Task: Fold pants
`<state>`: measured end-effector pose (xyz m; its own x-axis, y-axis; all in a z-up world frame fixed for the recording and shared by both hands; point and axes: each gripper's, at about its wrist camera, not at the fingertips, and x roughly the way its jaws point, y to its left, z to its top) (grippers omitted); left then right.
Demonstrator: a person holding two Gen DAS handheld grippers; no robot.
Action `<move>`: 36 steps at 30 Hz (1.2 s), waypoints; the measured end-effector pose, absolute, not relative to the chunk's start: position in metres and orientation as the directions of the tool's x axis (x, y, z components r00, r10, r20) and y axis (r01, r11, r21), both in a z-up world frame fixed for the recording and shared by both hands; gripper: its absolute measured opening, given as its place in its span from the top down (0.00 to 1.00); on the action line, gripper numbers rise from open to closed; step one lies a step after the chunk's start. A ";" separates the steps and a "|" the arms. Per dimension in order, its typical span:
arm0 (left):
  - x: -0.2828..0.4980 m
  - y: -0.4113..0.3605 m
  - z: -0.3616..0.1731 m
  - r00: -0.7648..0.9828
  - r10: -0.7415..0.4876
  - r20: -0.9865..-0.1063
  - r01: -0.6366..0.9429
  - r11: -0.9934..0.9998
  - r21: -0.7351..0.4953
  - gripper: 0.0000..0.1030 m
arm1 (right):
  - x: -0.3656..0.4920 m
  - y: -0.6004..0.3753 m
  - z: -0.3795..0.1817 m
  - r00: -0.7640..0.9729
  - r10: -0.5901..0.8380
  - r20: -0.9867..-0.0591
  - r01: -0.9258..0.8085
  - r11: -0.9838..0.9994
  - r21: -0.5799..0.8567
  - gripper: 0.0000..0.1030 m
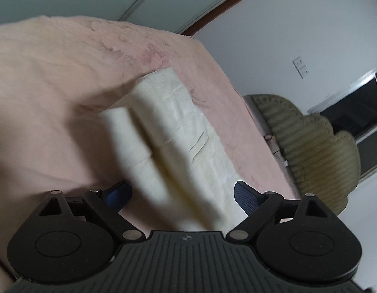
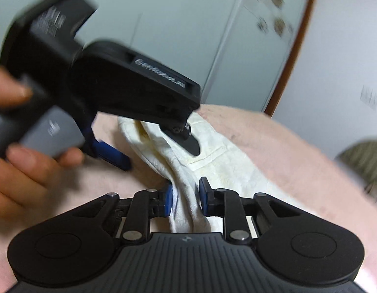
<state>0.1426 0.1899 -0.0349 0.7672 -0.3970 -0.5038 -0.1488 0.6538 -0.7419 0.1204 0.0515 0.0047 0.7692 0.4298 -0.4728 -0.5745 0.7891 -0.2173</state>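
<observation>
Cream pants [image 1: 178, 127] lie in a long folded strip on a pink bedsheet [image 1: 46, 78]. In the left wrist view my left gripper [image 1: 182, 195] is open, its blue fingertips wide apart on either side of the pants' near end, which is blurred. In the right wrist view my right gripper [image 2: 186, 199] has its blue pads closed on a bunched fold of the pants [image 2: 212, 151]. The left gripper [image 2: 161, 144] also shows there, held by a hand [image 2: 22, 161], open above the pants.
The bed's right edge drops off beside an olive wicker chair [image 1: 308, 141]. Pale wardrobe doors [image 2: 188, 36] and a white wall stand behind the bed. A dark window [image 1: 354, 112] is at the far right.
</observation>
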 end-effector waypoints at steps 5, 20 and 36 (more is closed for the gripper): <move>0.155 0.184 -0.034 0.782 -0.339 -0.522 -0.172 0.688 -0.705 0.38 | 0.123 0.017 0.023 0.630 0.591 -0.504 -0.684 0.730 0.001 0.78; 0.123 0.134 0.008 0.903 -0.126 -0.411 -0.044 0.924 -0.379 0.91 | 0.197 -0.039 0.009 0.696 0.425 -0.579 -0.407 0.898 0.169 0.76; 0.069 -0.041 0.072 0.874 -0.417 -0.251 0.381 0.907 -0.183 0.89 | 0.136 -0.136 0.059 0.821 0.456 -0.344 -0.392 0.887 0.243 0.76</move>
<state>0.0687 -0.0412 0.0724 0.8735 -0.4173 -0.2507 0.3806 0.9065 -0.1827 0.1362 -0.1362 0.0586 0.8207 0.4565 -0.3437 -0.3916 0.8874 0.2433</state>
